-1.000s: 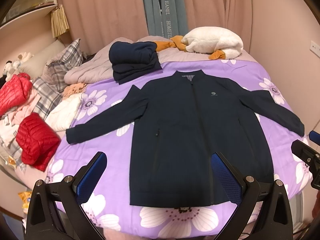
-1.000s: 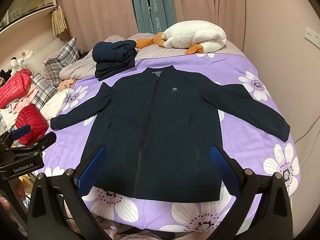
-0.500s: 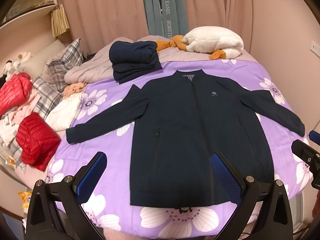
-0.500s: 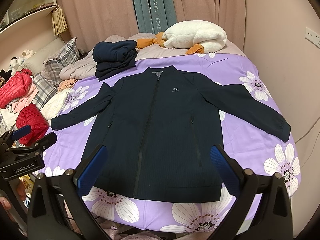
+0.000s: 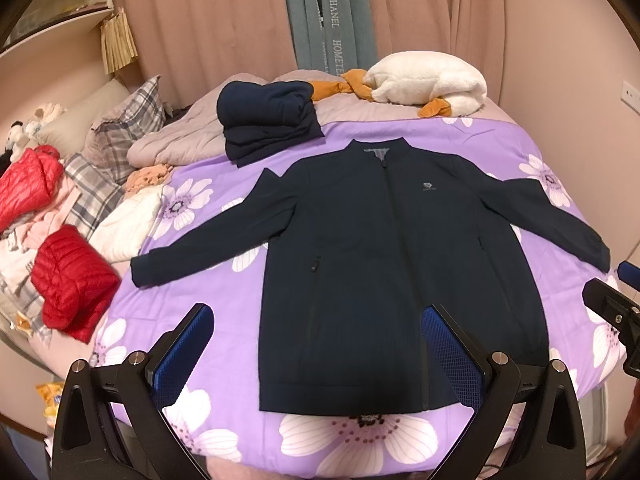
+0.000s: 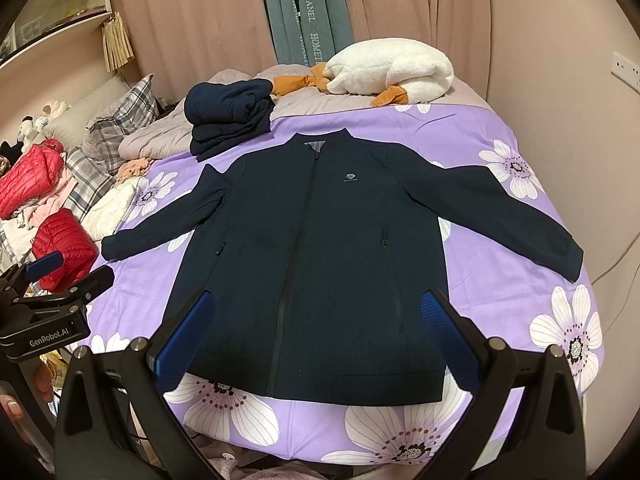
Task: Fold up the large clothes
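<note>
Left wrist view: jacket (image 5: 384, 264) is seen laid flat, front up, zip closed, at centre of frame on purple floral sheet (image 5: 200, 292). Both sleeves are spread out to lower left and right; collar points to top of frame, hem sits near bottom edge of sheet. Left gripper (image 5: 320, 356) is held above the hem at bottom of frame, jaws wide apart, nothing between the blue pads (image 5: 184, 356); no contact w/ cloth is seen. Part of right gripper is visible at right edge.

Right wrist view: same jacket (image 6: 316, 264) fills centre. Right gripper (image 6: 316, 344) is likewise held over the hem at bottom, jaws wide apart and empty, pads (image 6: 448, 340) clear of fabric. Left gripper body is seen at lower left edge, w/ a fingertip of the person below it.

Other items: folded navy stack (image 5: 268, 120) at upper centre-left, just beyond jacket's shoulder, apart from it. White plush (image 5: 428, 80) w/ orange parts lies at top centre-right. Red puffer jackets (image 5: 72, 280) and plaid pillows (image 5: 128, 128) are piled at left of frame. Pink curtains (image 5: 208, 16) fill the top.
</note>
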